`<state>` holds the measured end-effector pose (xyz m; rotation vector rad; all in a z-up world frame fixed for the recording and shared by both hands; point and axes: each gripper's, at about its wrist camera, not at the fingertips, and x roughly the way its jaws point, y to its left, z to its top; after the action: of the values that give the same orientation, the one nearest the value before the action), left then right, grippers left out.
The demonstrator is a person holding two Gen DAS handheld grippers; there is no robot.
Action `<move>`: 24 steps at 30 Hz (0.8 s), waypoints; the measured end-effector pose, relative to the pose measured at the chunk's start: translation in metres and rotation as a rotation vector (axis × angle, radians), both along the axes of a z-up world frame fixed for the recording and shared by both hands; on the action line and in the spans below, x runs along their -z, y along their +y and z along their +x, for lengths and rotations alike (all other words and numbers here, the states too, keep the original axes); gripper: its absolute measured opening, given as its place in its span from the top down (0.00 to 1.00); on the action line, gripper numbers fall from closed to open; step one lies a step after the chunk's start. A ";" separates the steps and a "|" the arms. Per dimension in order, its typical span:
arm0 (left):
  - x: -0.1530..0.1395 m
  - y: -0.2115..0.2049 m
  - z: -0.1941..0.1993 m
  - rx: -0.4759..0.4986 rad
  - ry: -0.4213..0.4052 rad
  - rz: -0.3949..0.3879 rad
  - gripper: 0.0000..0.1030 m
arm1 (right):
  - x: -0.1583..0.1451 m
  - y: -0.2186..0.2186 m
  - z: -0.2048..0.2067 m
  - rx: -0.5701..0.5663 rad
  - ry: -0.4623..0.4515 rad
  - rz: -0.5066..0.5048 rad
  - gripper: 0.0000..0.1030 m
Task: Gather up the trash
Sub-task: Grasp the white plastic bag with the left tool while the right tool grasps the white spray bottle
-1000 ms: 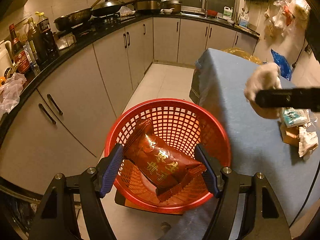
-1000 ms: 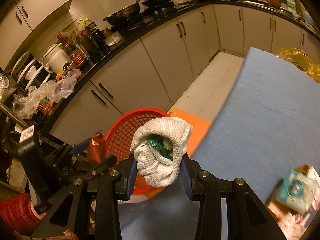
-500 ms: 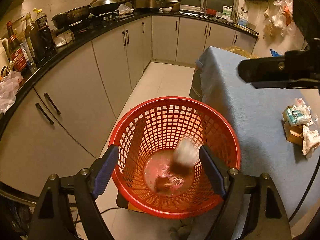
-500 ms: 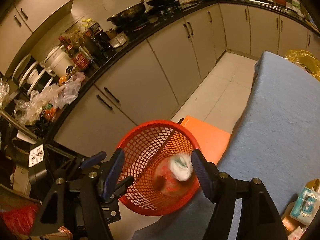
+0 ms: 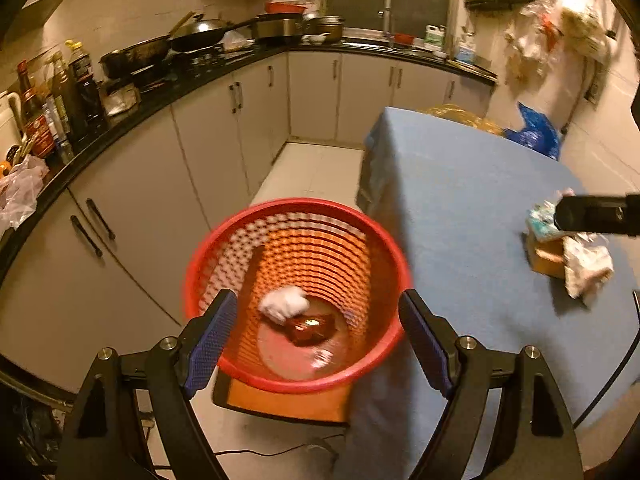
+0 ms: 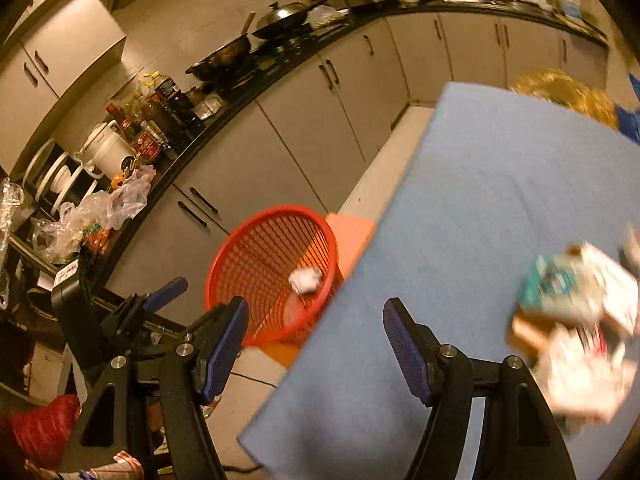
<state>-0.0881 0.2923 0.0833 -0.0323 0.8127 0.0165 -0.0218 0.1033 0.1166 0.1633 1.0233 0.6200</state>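
Since a second ago the white glove [image 5: 285, 303] has left the right gripper [image 6: 316, 344] and lies at the bottom of the red basket [image 5: 240, 224], touching the red snack packet [image 5: 310, 327]. Both the right and left gripper [image 5: 316, 340] have jaws spread wide, holding nothing. Only the right wrist view shows the remaining trash pile [image 6: 576, 320] up close, blurred, on the blue bench [image 6: 480, 200].
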 end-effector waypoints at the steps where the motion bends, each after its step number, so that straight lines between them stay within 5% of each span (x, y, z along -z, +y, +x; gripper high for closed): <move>1: 0.001 -0.010 -0.004 0.020 0.001 -0.003 0.21 | 0.001 -0.010 -0.007 0.008 0.000 -0.003 0.28; 9: 0.001 -0.088 -0.008 0.165 0.024 -0.012 0.21 | 0.014 -0.116 -0.045 0.165 0.034 -0.008 0.28; 16: -0.006 -0.158 0.002 0.270 0.034 -0.030 0.21 | 0.019 -0.206 -0.034 0.343 0.048 -0.021 0.28; 17: -0.006 -0.165 0.003 0.278 0.036 -0.031 0.21 | 0.022 -0.216 -0.027 0.364 0.056 -0.027 0.30; 19: -0.007 -0.180 0.006 0.289 0.052 -0.039 0.21 | 0.030 -0.233 -0.012 0.393 0.071 -0.011 0.51; 24: -0.005 -0.198 0.006 0.278 0.097 -0.072 0.21 | 0.053 -0.246 0.024 0.384 0.127 0.030 0.61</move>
<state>-0.0818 0.0947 0.0881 0.0144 0.9094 -0.2757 0.0026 -0.1428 0.0632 0.4195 1.0698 0.2774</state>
